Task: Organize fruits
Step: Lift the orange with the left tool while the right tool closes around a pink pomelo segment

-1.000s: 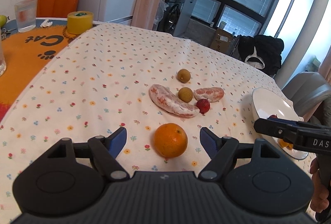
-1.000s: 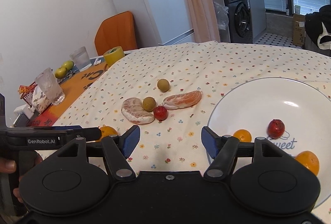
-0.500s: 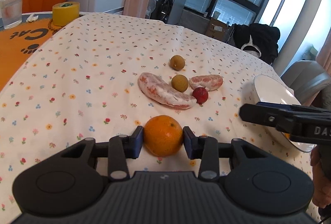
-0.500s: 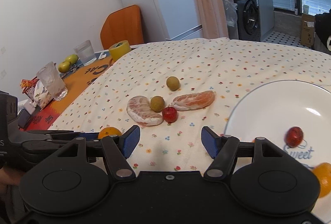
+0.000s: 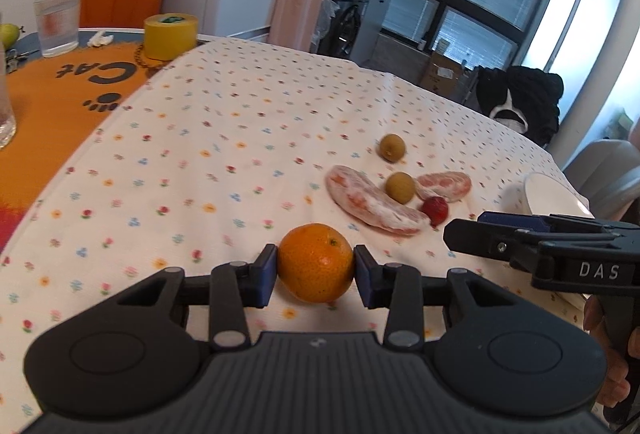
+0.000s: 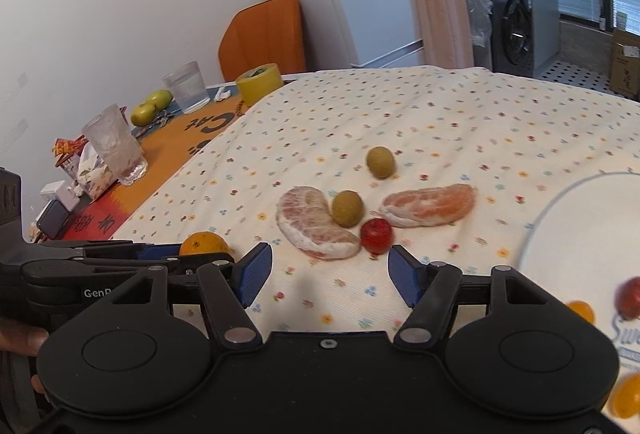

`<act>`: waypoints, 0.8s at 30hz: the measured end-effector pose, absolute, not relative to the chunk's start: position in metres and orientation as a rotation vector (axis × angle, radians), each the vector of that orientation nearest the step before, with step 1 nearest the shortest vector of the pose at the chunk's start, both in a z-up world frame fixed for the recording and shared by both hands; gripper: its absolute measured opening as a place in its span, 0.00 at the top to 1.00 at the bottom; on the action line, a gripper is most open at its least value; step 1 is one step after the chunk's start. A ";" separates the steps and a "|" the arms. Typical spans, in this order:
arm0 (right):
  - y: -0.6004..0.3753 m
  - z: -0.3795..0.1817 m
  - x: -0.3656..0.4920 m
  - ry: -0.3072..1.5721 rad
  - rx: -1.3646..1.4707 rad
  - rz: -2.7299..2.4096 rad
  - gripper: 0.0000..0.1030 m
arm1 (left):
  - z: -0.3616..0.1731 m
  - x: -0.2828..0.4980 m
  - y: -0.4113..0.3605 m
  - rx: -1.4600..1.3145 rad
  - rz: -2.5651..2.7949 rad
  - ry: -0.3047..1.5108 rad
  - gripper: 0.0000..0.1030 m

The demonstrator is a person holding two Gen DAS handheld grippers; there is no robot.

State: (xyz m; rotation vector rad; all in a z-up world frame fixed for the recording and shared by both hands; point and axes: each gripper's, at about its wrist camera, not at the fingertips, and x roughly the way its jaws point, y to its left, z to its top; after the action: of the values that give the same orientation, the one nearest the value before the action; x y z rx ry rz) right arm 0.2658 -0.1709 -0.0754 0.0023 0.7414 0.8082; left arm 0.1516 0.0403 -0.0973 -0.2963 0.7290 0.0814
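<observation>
— What have the left tongs [image 5: 315, 262] got?

— A round orange citrus fruit [image 5: 315, 262], pinched between the two blue pads, one pressed to each side of it. It sits low over the flowered cloth of the bench [image 5: 224, 137]; whether it touches the cloth I cannot tell.

— And the right tongs [image 6: 330, 270]?

— Spread wide with nothing between the blue pads [image 6: 253, 274], hanging over bare cloth. In the left wrist view they show from the side, at the right edge, with a hand [image 5: 612, 362] on the grip.

— What lies beyond them?

— Just past the right tongs, a small red round fruit [image 6: 376, 234]. It touches a pale pink peeled pomelo segment [image 6: 316, 224] on its left, and a second, more orange peeled segment [image 6: 430, 204] lies just beside it on the right. A small olive-brown round fruit [image 6: 347, 208] rests against the first segment, and another of the same kind [image 6: 381, 162] stands apart, farther back.

— The plate?

— A white round plate [image 6: 568, 234] at the right, partly cut off by the frame. On it are a red fruit [image 6: 629, 297] and two small orange fruits [image 6: 581, 310], blurred.

— Farther off?

— An orange mat with "Cat" lettering [image 5: 52, 101] at the left end of the bench, bearing a yellow roll of tape [image 5: 170, 37], a ribbed clear glass [image 5: 58, 21] and green pears [image 6: 151, 106].
</observation>
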 end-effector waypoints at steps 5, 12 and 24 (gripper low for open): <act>-0.155 -0.077 0.269 0.746 -0.012 0.835 0.41 | -0.097 0.147 0.053 -0.306 0.108 0.724 0.62; -0.132 -0.079 0.277 0.754 -0.030 0.861 0.43 | -0.096 0.141 0.069 -0.324 0.134 0.711 0.62; -0.109 -0.090 0.290 0.762 -0.082 0.845 0.43 | -0.098 0.138 0.085 -0.351 0.146 0.703 0.62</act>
State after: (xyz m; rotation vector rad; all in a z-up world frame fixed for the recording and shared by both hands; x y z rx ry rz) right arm 0.2898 -0.1089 -0.0900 -0.0821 0.7619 0.8455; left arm 0.1380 0.0854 -0.0981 -0.3505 0.7035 0.1459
